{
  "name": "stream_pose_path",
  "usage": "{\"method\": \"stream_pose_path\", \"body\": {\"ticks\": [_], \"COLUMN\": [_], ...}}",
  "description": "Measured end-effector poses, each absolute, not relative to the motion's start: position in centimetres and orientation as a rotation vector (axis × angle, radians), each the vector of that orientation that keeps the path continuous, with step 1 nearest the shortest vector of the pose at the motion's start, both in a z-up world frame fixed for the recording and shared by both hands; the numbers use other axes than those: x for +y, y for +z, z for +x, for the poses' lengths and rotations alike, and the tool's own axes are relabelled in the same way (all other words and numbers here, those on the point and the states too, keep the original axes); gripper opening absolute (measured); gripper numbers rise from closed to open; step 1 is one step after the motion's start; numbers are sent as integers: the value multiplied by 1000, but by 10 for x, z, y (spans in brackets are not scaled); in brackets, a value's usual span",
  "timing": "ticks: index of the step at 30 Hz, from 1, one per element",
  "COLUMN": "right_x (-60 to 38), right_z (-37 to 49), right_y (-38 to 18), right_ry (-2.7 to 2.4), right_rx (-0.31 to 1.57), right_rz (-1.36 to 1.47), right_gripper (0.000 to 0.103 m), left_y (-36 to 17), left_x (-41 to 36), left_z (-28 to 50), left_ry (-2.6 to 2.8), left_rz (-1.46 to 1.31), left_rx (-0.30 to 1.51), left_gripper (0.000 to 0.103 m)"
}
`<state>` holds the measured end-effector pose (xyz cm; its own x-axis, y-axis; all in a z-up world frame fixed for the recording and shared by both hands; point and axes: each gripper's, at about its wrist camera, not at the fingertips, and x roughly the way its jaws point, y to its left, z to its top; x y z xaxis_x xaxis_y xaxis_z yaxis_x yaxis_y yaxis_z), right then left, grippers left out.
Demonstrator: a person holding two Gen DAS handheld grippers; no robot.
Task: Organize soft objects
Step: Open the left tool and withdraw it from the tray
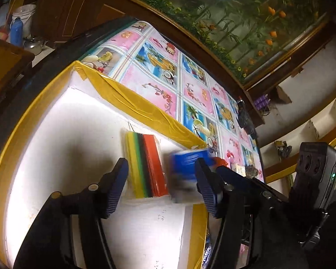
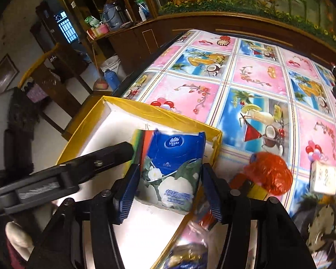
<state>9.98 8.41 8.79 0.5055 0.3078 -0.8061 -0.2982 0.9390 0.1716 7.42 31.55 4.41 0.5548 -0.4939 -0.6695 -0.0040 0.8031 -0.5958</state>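
Right tool point(image 2: 170, 186): its two blue-padded fingers pinch a tissue pack point(image 2: 172, 170), blue on top with white flowers below, one pad pressed on each side. The pack hangs over the white floor of a yellow-taped box point(image 2: 186, 116), toward the box's 3 o'clock corner in the right wrist view.

Left tool point(image 1: 161, 188): fingers spread wide, nothing between them, held above the same box point(image 1: 132, 103). In the left wrist view the tissue pack point(image 1: 186, 168) shows as a blue blur at 3 o'clock of the tool's gap, just beside the right-hand pad.

Inside the box, a stack of coloured sponges point(image 1: 145, 165) stands on edge (yellow, green, black, red bands). It sits close to the far taped wall. The tissue pack is just beside it on the red side; touching or not, cannot tell through the blur. From the right wrist view the stack point(image 2: 141, 139) peeks out behind the pack at 11 o'clock.

The box rests on a counter point(image 2: 246, 78) covered with a pink and blue fruit-print cloth. On the cloth, outside the box at 3 o'clock of the right tool, lies an orange-red crinkled bag point(image 2: 271, 172), with a small white carton point(image 2: 322, 177) further right, apart from it.
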Motion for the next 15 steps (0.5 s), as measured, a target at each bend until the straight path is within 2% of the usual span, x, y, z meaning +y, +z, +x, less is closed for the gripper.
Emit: {"method": "stream_pose_path", "body": {"ticks": [8,10,12,15], "right_x": [48,29,5,-33], "right_z": [50,23,-4,-36], "right_y": [122,137,144,136], "right_ry": [326,289,245,192], "right_rx": [814,725,654,693], "right_rz": [-2,-21,-36,-17], "right_gripper": [68,79,101,101], "left_y": [66,75,84,91], "left_x": [305,288,265,219], "left_z": [42,30,17,-10], "left_ry": [-280,-284,-323,-374], "left_rz": [-527,-471,-401,-241], "left_rx": [933,940,937,938], "left_gripper": [60,60,60,60]}}
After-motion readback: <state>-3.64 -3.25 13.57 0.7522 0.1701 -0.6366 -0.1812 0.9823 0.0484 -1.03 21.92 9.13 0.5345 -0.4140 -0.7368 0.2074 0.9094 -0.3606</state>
